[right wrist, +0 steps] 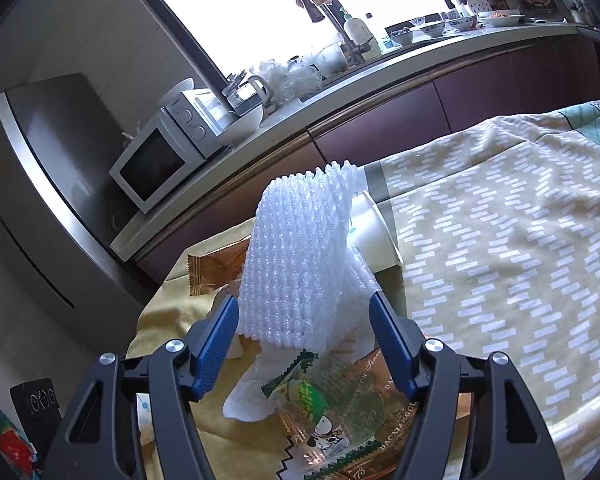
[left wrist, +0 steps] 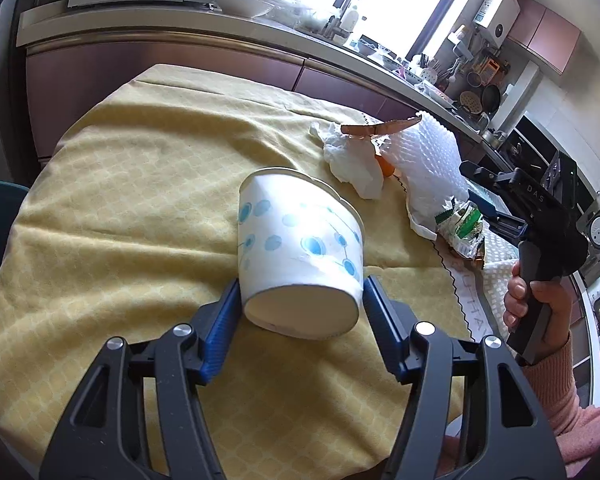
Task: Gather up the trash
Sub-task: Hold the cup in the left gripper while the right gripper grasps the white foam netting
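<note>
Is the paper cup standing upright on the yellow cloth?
No, the paper cup lies on its side on the yellow cloth, base toward the camera.

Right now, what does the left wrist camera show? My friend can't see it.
A paper cup with blue dots lies on its side on a yellow tablecloth, its base between the left gripper. Behind it lie a crumpled tissue and white foam netting.

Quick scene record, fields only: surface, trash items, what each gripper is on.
surface: yellow tablecloth
left gripper: paper cup on its side, base between the jaws, both pads at its sides
right gripper: white foam net between the jaws, contact unclear
other trash: crumpled tissue, green snack wrapper, brown wrapper
person: hand on right gripper's handle
</note>
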Motion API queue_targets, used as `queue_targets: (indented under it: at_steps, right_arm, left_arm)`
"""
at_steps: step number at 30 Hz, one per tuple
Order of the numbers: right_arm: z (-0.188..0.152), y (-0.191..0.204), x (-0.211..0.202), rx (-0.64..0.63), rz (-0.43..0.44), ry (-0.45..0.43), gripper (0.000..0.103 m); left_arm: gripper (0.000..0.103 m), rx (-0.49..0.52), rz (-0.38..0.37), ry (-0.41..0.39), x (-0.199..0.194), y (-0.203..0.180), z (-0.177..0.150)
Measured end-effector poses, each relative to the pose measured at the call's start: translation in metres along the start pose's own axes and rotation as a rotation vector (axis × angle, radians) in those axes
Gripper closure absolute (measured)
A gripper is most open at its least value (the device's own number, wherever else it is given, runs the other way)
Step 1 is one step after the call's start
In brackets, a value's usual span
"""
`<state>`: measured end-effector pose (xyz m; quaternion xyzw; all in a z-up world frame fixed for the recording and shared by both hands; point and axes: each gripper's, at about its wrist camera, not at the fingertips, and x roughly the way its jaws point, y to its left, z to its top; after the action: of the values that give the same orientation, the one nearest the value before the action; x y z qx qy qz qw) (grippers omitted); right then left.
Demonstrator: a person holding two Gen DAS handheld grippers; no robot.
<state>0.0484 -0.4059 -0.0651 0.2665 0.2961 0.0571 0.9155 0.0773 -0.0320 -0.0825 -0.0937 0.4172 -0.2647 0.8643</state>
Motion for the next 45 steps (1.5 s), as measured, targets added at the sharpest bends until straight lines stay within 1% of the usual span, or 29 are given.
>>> queue_targets:
  at_steps: [2, 7, 8, 9, 14, 18, 20, 28, 33, 36, 39, 41, 43, 44, 45]
  right_arm:
    - [0.001, -0.001, 0.002, 0.003, 0.006, 0.005, 0.043]
    - [0.002, -0.003, 0.008, 0.021, 0.018, 0.020, 0.055]
    - [0.002, -0.003, 0.009, 0.022, 0.017, 0.023, 0.064]
    - [0.002, -0.003, 0.009, 0.024, 0.015, 0.024, 0.069]
    - [0.002, -0.001, 0.008, 0.021, 0.019, 0.022, 0.077]
    - [0.002, 0.002, 0.001, 0.009, 0.023, 0.002, 0.083]
    - [0.003, 0.004, -0.003, 0.003, 0.027, -0.010, 0.090]
    - [0.003, 0.009, -0.015, -0.002, 0.043, -0.034, 0.091]
    - [0.003, 0.010, -0.025, 0.008, 0.077, -0.045, 0.091]
    - [0.001, 0.016, -0.028, -0.008, 0.102, -0.034, 0.091]
    - [-0.007, 0.030, -0.024, -0.061, 0.126, 0.014, 0.090]
    - [-0.015, 0.042, -0.020, -0.107, 0.124, 0.047, 0.087]
    - [-0.021, 0.049, -0.018, -0.143, 0.109, 0.061, 0.085]
    - [-0.024, 0.052, -0.016, -0.156, 0.102, 0.070, 0.079]
    - [-0.026, 0.053, -0.015, -0.159, 0.100, 0.078, 0.072]
  left_arm:
    - [0.043, -0.003, 0.004, -0.006, -0.002, 0.001, 0.000]
    - [0.043, -0.002, 0.012, -0.026, -0.009, 0.004, 0.000]
    - [0.043, 0.001, 0.015, -0.030, -0.011, 0.004, 0.000]
    - [0.043, 0.003, 0.019, -0.035, -0.012, 0.004, 0.000]
    - [0.043, 0.024, 0.027, -0.055, -0.020, 0.003, 0.000]
    - [0.043, 0.030, 0.028, -0.066, -0.025, 0.004, 0.000]
    - [0.043, 0.031, 0.030, -0.073, -0.027, 0.005, 0.001]
    - [0.043, 0.030, 0.035, -0.095, -0.038, 0.010, 0.001]
    - [0.043, 0.031, 0.040, -0.112, -0.045, 0.016, 0.002]
    - [0.043, 0.027, 0.042, -0.119, -0.049, 0.019, 0.000]
    - [0.043, 0.022, 0.046, -0.119, -0.051, 0.022, -0.001]
    - [0.043, 0.018, 0.046, -0.119, -0.052, 0.023, -0.002]
    - [0.043, 0.017, 0.046, -0.120, -0.052, 0.024, -0.003]
    - [0.043, 0.018, 0.046, -0.120, -0.053, 0.024, -0.003]
    - [0.043, 0.018, 0.046, -0.119, -0.052, 0.024, -0.003]
